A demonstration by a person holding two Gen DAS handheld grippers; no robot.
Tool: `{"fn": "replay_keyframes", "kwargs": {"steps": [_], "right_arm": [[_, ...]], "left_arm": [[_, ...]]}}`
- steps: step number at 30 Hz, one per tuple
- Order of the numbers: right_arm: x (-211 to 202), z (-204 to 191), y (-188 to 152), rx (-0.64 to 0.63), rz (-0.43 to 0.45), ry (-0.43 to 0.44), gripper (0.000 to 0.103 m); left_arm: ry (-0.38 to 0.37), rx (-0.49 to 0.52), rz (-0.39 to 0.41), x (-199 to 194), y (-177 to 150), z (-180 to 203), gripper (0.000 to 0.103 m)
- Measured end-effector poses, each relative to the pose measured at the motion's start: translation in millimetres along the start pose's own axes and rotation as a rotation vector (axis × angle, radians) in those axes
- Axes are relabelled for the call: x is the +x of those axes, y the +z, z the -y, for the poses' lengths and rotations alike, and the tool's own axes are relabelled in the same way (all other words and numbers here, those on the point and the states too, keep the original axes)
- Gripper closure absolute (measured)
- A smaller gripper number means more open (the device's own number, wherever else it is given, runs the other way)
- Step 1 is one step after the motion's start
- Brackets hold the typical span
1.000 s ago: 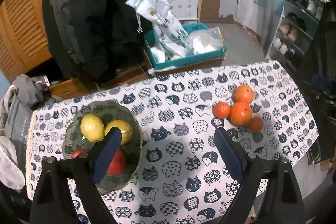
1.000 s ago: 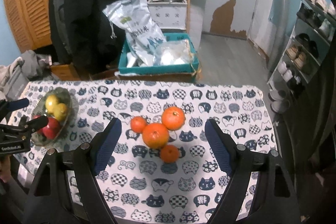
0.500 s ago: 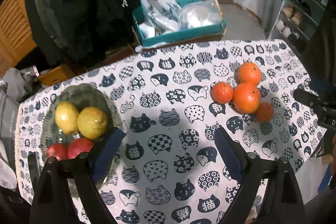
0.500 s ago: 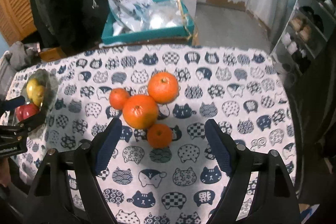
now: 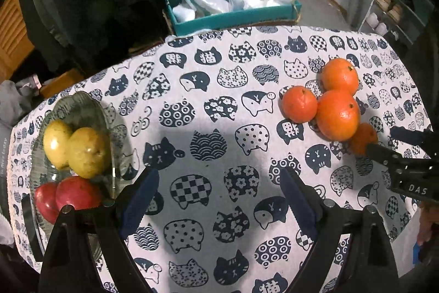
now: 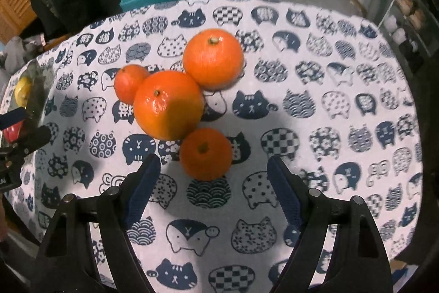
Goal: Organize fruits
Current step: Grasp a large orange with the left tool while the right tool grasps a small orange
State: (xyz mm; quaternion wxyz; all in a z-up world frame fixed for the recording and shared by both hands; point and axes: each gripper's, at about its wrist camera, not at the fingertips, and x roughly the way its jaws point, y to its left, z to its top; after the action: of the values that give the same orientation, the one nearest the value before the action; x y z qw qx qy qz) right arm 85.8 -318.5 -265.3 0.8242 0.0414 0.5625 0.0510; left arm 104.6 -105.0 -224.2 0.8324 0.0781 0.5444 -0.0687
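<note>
Oranges: four clustered, touching, on your worktop
Smallest orange: nearest your right claw, jaws apart, empty
Left claw: apart, empty
Bowl: holds yellow and red fruit
Teal box: behind worktop

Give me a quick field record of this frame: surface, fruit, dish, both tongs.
surface: table under a cat-print cloth
oranges: four in a touching cluster on the cloth; nearest small orange, large orange, far orange, small left orange
dish: glass dish on the cloth, holding two yellow fruits and two red fruits
right tongs: open, empty, just short of the nearest small orange
left tongs: open, empty, over bare cloth beside the dish
</note>
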Motion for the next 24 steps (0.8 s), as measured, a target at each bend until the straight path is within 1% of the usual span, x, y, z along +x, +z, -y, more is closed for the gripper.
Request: {"fn": "replay_keyframes", "kwargs": {"steps": [3,6,8,9,12,13,14,16,24], "right_arm": [[10.3,-0.5,-0.9,-0.003,-0.019,0.012,0.025],[18.9,-2.0,-1.1,-0.010,-0.037,0.017,0.029],[23.1,-3.2,-1.0,-0.014,-0.043,0.022,0.033],[24.8,-3.8,-0.4,-0.018,-0.045,0.022,0.038],[29.5,-3.2,-0.2,-0.020,-0.053,0.020,0.047],[29.3,-3.5,0.5,-0.023,-0.048,0.015,0.054],[30.0,-4.4,0.8,-0.024,-0.046,0.011,0.059],[29.9,-3.2,0.3,-0.014,-0.043,0.015,0.059],[16.9,16.7,3.7,0.030,0.001,-0.035,0.060]], "left_arm": [[-0.006,0.002,-0.010,6.2,0.1,2.5,0.012],[-0.007,0.009,-0.018,12.2,0.3,5.7,0.012],[-0.009,0.011,-0.021,14.8,0.6,7.1,0.012],[-0.010,0.010,-0.023,16.1,1.2,7.4,0.012],[-0.019,0.005,-0.028,20.7,3.5,9.1,0.012],[-0.023,0.005,-0.029,22.2,4.6,9.8,0.012],[-0.026,0.005,-0.030,23.9,6.1,10.9,0.012],[-0.028,0.007,-0.028,26.0,8.7,12.4,0.012],[-0.042,-0.003,-0.018,37.8,27.1,19.9,0.012]]}}
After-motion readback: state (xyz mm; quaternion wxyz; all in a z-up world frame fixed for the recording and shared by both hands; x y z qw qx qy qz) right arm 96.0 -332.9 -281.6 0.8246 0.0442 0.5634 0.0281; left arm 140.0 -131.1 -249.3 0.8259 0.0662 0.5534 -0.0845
